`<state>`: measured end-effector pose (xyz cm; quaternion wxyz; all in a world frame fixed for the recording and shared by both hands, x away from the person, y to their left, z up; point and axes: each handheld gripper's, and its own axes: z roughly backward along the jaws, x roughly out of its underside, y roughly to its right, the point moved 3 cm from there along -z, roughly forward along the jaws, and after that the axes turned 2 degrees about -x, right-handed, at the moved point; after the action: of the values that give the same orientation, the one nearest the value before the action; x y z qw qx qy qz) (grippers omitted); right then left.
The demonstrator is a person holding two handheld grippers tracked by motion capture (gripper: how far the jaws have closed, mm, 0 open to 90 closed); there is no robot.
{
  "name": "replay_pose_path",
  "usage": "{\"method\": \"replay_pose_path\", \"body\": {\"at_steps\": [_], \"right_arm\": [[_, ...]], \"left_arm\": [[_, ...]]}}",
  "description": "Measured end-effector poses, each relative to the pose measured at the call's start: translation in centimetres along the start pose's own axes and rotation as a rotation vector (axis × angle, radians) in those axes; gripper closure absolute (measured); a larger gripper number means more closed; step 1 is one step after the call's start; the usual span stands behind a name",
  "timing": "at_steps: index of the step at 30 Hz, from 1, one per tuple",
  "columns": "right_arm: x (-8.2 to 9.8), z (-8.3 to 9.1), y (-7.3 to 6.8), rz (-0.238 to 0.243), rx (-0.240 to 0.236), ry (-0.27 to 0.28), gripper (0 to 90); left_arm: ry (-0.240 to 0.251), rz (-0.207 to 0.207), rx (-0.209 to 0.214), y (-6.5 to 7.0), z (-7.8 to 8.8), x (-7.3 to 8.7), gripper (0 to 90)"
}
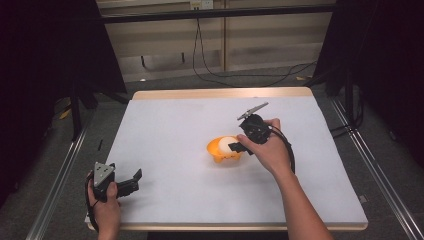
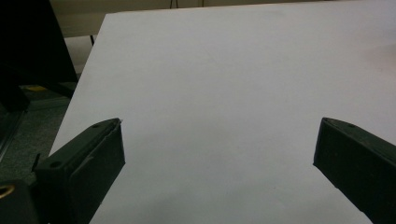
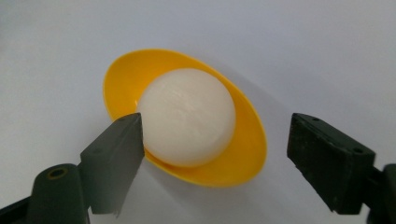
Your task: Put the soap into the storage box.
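Sitting between right gripper (image 3: 215, 140) jaws: ball (image 3: 187, 116).

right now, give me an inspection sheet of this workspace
surface: white table, wood edge at the far side, no marks seen
job's things: orange bowl near the middle, white ball sitting in it
clutter: nothing seen
grippers: right gripper at the bowl, jaws apart with the ball between them, pads not pressing it; left gripper near the front left corner, jaws wide apart over bare table
cables: black cable loops from the right gripper; black wires on the floor behind the table
surroundings: dark curtains both sides, pale wall panel behind, metal rails beside the table
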<state>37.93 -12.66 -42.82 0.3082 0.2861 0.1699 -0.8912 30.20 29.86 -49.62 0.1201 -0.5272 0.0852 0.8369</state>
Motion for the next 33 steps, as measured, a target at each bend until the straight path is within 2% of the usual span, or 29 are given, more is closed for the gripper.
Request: {"method": "replay_pose_path", "body": {"at_steps": [3, 4, 9, 19, 24, 33], "right_arm": [[0.7, 0.7, 0.5, -0.016, 0.004, 0.028, 15.3], [1.1, 1.3, 0.9, -0.036, 0.008, 0.047, 13.5], [2.0, 2.3, 1.6, -0.036, 0.008, 0.079, 11.9], [5.3, 3.6, 3.3, -0.079, 0.031, 0.099, 9.2], [6.9, 4.3, 3.8, -0.086, 0.05, 0.118, 6.9], [10.0, 5.4, 4.9, -0.123, 0.05, 0.146, 2.3]], "left_arm": [[0.0, 0.001, 0.005, 0.0, 0.0, 0.0, 1.8], [0.0, 0.001, 0.005, -0.1, 0.0, 0.0, 1.8], [-0.003, 0.001, 0.004, -0.1, 0.0, 0.0, 1.8], [0.0, 0.0, 0.003, 0.0, 0.0, 0.0, 1.9], [0.001, -0.005, -0.001, 0.1, 0.0, 0.0, 1.9], [-0.004, -0.011, -0.002, 0.0, 0.0, 0.0, 1.9]]}}
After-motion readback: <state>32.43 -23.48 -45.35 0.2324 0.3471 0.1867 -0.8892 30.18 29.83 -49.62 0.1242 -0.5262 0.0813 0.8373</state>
